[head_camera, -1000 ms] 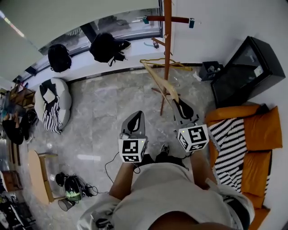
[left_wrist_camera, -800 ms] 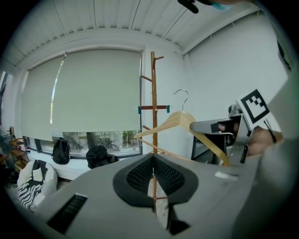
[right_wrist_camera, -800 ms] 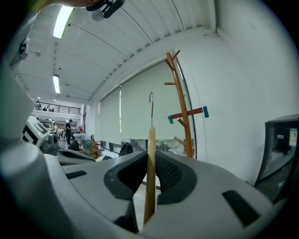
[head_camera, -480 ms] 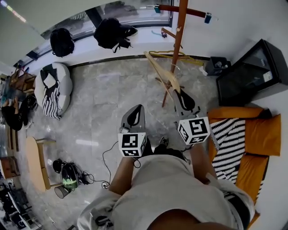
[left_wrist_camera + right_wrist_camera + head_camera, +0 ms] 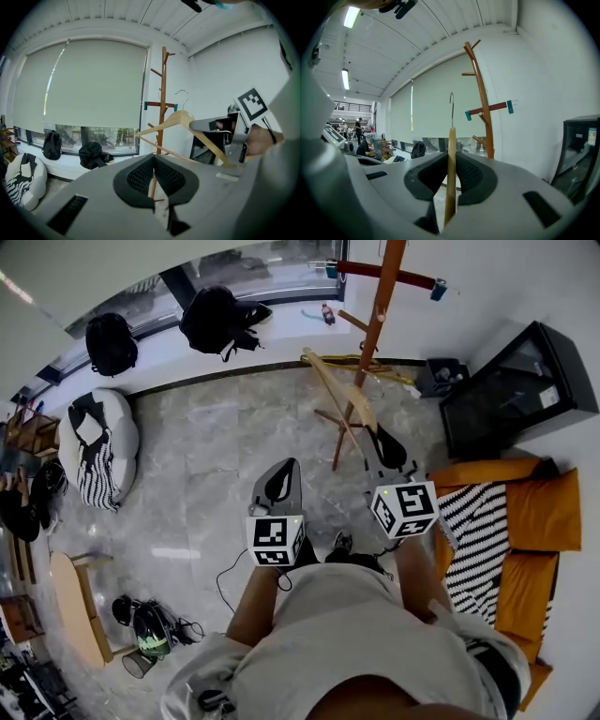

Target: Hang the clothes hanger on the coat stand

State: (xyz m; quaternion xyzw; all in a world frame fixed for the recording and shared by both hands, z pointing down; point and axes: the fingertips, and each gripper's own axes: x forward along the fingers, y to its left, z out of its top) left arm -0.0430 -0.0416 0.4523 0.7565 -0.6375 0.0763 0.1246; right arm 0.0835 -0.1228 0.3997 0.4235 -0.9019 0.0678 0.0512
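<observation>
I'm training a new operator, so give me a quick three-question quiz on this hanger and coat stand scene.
1. True or false: the wooden hanger already hangs on the coat stand.
2. The clips on the ends of the stand's crossbar are: A teal, B yellow, C white.
3. Fill in: the hanger is gripped by the ___ claw.

Key: 1 false, its hook is apart from the stand. 2 A. 3 right; the right claw is shut on it.
</observation>
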